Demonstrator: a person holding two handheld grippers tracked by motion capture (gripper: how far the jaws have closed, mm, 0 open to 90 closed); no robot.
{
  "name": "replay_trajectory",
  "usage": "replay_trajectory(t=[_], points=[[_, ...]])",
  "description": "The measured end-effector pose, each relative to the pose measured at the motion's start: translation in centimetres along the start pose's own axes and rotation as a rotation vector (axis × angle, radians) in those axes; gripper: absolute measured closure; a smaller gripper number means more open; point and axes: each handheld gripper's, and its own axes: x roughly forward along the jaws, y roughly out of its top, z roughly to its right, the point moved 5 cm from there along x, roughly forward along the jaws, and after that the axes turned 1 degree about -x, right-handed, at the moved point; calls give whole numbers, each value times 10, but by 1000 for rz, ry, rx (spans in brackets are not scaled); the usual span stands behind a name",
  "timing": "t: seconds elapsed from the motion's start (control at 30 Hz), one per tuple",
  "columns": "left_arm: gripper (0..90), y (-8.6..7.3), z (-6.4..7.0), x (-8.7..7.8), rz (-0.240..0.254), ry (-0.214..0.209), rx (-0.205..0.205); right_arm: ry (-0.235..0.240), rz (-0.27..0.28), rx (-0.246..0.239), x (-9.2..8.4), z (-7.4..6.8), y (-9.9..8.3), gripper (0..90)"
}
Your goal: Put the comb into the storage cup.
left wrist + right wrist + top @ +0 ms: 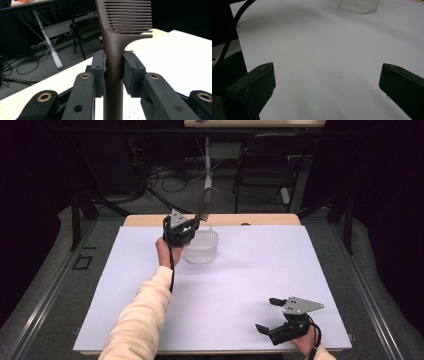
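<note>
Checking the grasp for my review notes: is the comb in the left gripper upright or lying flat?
Upright. The comb stands between the left gripper pads, handle down and teeth at the top, above the basket.

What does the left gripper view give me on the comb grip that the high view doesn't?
Left gripper view: both pads press the brown comb on its handle just below the teeth, which point right. High view: the left gripper holds it upright at the white basket rim, and the right gripper rests open near the table front edge. Both: the comb is clamped and off the table.
</note>
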Motion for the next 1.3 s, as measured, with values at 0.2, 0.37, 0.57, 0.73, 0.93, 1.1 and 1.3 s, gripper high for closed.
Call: replay_trajectory(t=[0.2, 0.37, 0.57, 0.73, 0.93, 1.1, 1.3], points=[[724, -1, 2, 2, -5, -14, 4, -1, 1, 0, 0, 0, 0, 3], [724, -4, 3, 4, -14, -23, 17, -1, 1, 0, 0, 0, 0, 3], [724, -11, 2, 7, -35, -35, 20, -1, 2, 1, 0, 0, 0, 3], [723, -15, 3, 9, -48, -43, 22, -1, 0, 1, 0, 0, 0, 3], [723, -17, 5, 10, -59, -50, 30, -2, 2, 0, 0, 0, 0, 3], [723, -18, 5, 11, -72, -54, 38, -2, 2, 1, 0, 0, 0, 3], [723, -19, 6, 13, -84, -62, 50, -2, 2, 1, 0, 0, 0, 3]])
